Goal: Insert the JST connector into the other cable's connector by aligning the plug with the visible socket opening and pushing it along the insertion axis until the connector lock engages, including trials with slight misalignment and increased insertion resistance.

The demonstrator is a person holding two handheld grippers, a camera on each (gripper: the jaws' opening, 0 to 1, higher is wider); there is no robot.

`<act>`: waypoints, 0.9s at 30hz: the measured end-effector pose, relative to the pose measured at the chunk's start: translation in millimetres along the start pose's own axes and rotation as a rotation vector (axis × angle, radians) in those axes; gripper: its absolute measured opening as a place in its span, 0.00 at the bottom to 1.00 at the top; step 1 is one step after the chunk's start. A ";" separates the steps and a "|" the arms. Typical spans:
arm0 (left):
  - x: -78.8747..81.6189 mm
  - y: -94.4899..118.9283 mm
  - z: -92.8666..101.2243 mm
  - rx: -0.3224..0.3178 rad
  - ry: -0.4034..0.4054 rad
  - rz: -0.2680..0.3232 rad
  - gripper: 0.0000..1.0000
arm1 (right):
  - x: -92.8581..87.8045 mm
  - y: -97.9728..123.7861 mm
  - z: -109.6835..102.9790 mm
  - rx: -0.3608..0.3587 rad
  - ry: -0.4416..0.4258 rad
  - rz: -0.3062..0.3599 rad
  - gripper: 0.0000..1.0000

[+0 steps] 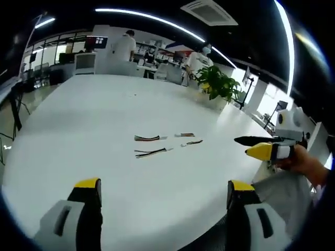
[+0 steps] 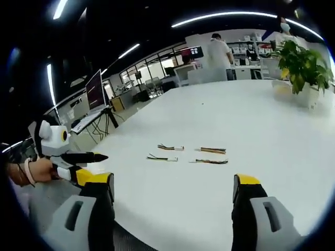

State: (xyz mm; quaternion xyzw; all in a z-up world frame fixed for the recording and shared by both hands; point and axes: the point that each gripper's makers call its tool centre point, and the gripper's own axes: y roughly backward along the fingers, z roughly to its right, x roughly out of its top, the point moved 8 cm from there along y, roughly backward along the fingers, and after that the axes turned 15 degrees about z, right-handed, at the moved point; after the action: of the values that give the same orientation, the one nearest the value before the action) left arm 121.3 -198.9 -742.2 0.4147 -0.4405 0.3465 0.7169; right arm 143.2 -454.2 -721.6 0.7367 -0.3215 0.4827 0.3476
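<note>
Four cables (image 1: 151, 152) on white table (image 1: 94, 130)

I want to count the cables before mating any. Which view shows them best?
The right gripper view: four cables lie spread apart in two pairs, each distinct. In the left gripper view the cables sit closer together and look smaller, though four can still be made out.

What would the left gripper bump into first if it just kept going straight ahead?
Probably the cables lying on the white table. The left gripper is open and points toward them with bare tabletop between, though depth is hard to judge.
</note>
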 end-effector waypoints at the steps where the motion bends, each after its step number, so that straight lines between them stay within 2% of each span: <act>1: 0.4 0.0 0.1 0.000 -0.002 0.003 0.99 | 0.2 0.1 0.3 -0.001 0.002 0.001 0.93; 4: 0.6 -0.3 1.4 -0.009 -0.003 0.005 0.99 | 0.5 0.5 0.7 -0.004 0.000 0.003 0.93; 8: 0.8 -2.3 5.3 -0.040 -0.078 0.004 0.99 | 1.5 0.8 1.5 -0.009 0.000 0.009 0.92; 12: -1.5 -3.3 6.8 -0.049 -0.094 -0.017 0.99 | 0.4 0.5 2.0 -0.012 -0.009 0.003 0.92; 15: -3.2 -3.3 6.5 -0.048 -0.076 -0.032 0.99 | 0.3 0.8 2.3 -0.015 -0.014 0.001 0.92; 27: -2.0 -2.0 4.4 -0.033 -0.057 -0.018 0.99 | -0.1 1.0 2.0 -0.013 -0.019 0.001 0.92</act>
State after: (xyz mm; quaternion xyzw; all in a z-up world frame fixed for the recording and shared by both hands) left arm 120.8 -203.9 -743.5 0.4165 -0.4627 0.3205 0.7140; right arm 143.4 -456.3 -722.1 0.7388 -0.3281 0.4738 0.3492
